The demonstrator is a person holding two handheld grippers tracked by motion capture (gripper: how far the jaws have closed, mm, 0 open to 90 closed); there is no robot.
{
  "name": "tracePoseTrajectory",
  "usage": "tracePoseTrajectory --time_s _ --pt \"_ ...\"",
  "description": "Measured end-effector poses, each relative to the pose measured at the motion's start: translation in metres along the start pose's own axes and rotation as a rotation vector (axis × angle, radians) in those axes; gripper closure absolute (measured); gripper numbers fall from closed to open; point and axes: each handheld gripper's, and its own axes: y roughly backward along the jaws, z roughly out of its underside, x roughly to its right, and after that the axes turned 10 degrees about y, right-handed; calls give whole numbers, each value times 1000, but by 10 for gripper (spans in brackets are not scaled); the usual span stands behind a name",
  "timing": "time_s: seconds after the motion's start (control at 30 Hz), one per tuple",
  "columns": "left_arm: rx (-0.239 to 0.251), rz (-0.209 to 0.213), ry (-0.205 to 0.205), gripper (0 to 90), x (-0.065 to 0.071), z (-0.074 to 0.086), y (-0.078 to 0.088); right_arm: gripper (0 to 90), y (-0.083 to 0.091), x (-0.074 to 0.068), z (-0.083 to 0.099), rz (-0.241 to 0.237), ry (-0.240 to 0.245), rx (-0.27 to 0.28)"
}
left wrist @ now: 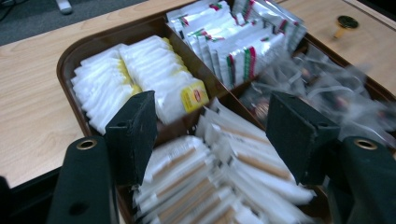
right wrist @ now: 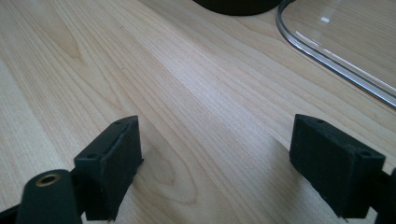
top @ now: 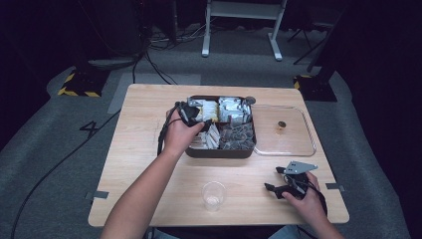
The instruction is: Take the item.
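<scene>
Left gripper view: left gripper (left wrist: 210, 135) jaws spread over brown tray (left wrist: 70, 51) sachets; right gripper (right wrist: 229, 163) released, hovering above bare table (right wrist: 187, 93)

Brown tray (left wrist: 70, 56) held white sachets with yellow tags (left wrist: 194, 95), white packets striped red-green (left wrist: 243, 56); table (right wrist: 187, 93) was pale wood, pads (right wrist: 116, 158) black.

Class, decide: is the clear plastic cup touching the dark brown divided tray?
Apart. In the high view the clear plastic cup stands near the table's front edge, with bare wood between it and the dark brown divided tray.
</scene>
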Motion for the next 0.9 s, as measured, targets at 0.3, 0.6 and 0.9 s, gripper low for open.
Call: tracePoseTrajectory --time_s 0.3,0.6,0.9 --pt "-39 -11 26 394 -12 -21 -33 170 -1 0 -1 3 -4 0" --pt "-85 -55 72 444 -29 -26 -62 170 -1 0 -1 4 -3 -2" --pt "-154 -75 61 479 -30 -27 -82 170 -1 0 -1 5 -5 -1"
